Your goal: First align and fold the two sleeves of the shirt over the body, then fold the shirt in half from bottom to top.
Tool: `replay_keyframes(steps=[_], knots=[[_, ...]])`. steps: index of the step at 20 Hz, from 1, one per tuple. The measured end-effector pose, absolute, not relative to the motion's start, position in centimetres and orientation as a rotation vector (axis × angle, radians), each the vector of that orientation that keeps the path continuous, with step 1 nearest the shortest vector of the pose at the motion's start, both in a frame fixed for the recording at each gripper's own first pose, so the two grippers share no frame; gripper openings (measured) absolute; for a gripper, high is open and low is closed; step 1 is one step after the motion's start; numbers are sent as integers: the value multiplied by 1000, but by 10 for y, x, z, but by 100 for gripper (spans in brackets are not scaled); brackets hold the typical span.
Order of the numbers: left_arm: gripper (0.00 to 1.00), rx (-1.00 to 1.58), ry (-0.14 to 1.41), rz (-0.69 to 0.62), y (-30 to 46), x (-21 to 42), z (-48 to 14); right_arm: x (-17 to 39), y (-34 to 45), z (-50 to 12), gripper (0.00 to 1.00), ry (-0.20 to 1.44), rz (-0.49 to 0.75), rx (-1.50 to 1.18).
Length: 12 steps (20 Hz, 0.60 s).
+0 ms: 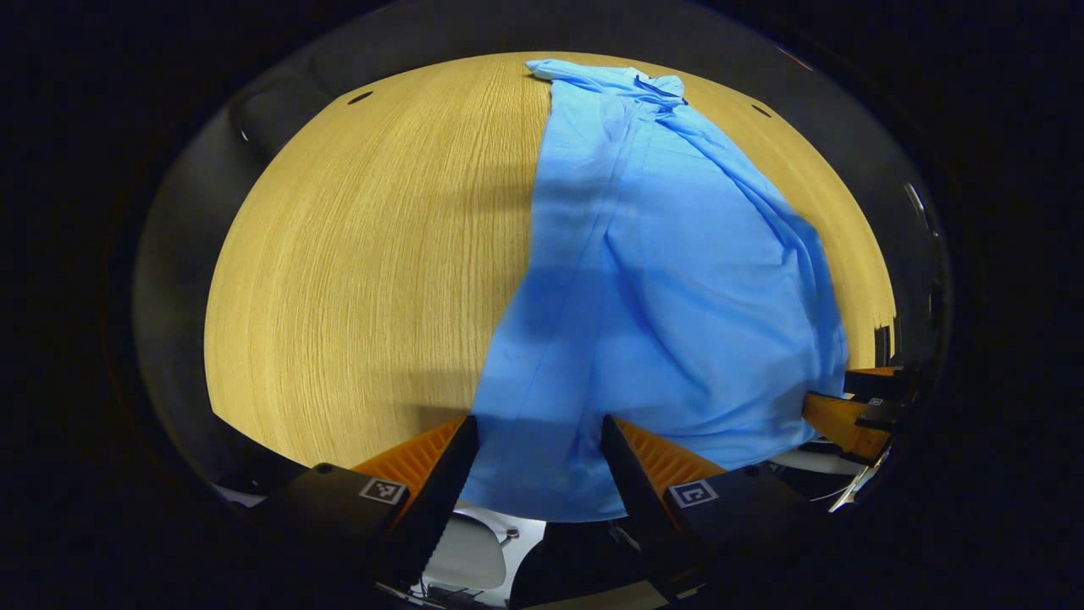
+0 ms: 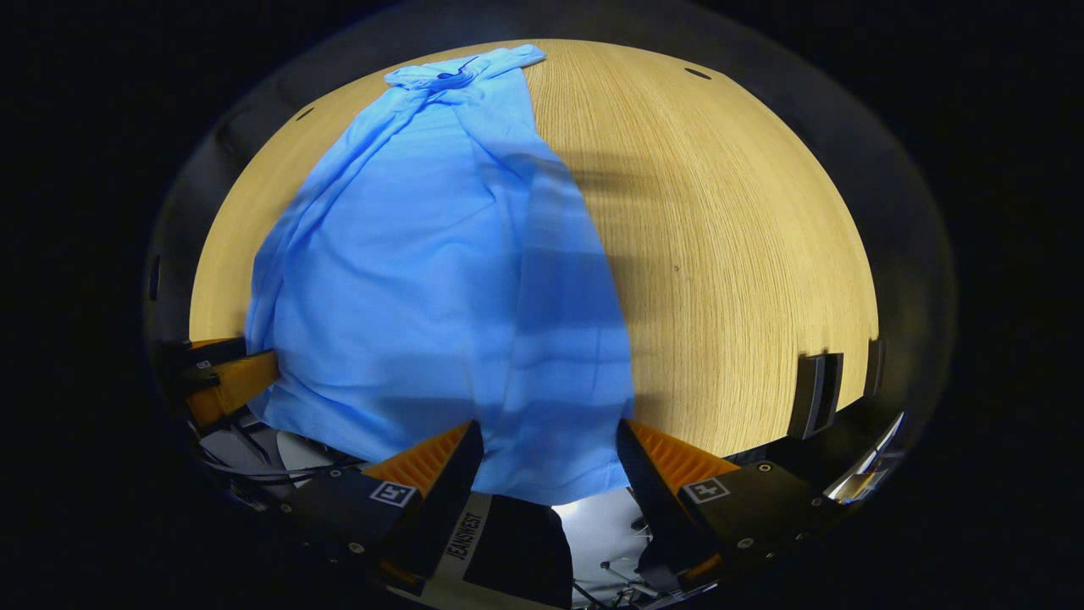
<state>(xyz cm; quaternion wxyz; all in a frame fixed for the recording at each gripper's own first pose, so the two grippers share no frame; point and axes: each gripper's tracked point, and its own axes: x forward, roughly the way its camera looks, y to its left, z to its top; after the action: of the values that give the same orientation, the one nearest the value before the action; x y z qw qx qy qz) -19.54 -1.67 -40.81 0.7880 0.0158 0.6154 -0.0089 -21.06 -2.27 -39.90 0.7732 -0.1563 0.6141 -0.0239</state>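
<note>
The light blue shirt (image 1: 677, 280) lies lengthwise on the wooden surface (image 1: 356, 254), its collar at the far end, straight ahead of both grippers, and its hem at the near edge, where it droops between the fingers. The body looks long and narrow, so I'd judge the sleeves are already folded in and that what is left is the bottom-to-top fold. That would explain the hold: each gripper sits at one bottom corner, so the hem can be carried forward as one straight edge towards the collar. In the left gripper view the left gripper (image 1: 538, 449) has its fingers spread, with the hem's left corner hanging in the gap; cloth lies along the inner faces, but the fingers are not pressing it. In the right gripper view the right gripper (image 2: 550, 449) stands the same way at the other corner, fingers apart and fabric draped between them. Each view also catches the other gripper off to the side at the hem. As for writing, a strip of printed lettering runs up a dark panel below the right gripper, which I leave unread; square black-and-white markers sit on the gripper bodies; the shirt shows no print.
</note>
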Motion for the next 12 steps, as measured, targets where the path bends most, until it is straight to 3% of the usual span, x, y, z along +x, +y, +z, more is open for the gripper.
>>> replay_keyframes(steps=[3, 4, 5, 6, 7, 8, 9, 10, 12], knots=[[81, 28, 1327, -20, -26, -194, -408, -210, -20, -400, 88, 1336, -57, -333], [75, 30, 1326, -33, -30, -195, -409, -210, -19, -400, 76, 1335, -43, -344], [58, 34, 1322, -50, -34, -194, -410, -210, -15, -401, 70, 1331, -14, -359], [49, 31, 1316, -69, -40, -195, -409, -208, -12, -401, 59, 1324, 18, -375], [31, 25, 1310, -78, -44, -195, -409, -208, -9, -402, 48, 1314, 36, -381], [20, 30, 1298, -92, -46, -195, -409, -207, -7, -402, 24, 1303, 47, -383], [10, 37, 1281, -109, -47, -195, -407, -206, -5, -401, 17, 1292, 49, -375], [9, 38, 1258, -120, -49, -193, -407, -205, -4, -402, 6, 1284, 49, -357], [5, 31, 1222, -125, -47, -193, -407, -201, 0, -402, 1, 1270, 88, -327]])
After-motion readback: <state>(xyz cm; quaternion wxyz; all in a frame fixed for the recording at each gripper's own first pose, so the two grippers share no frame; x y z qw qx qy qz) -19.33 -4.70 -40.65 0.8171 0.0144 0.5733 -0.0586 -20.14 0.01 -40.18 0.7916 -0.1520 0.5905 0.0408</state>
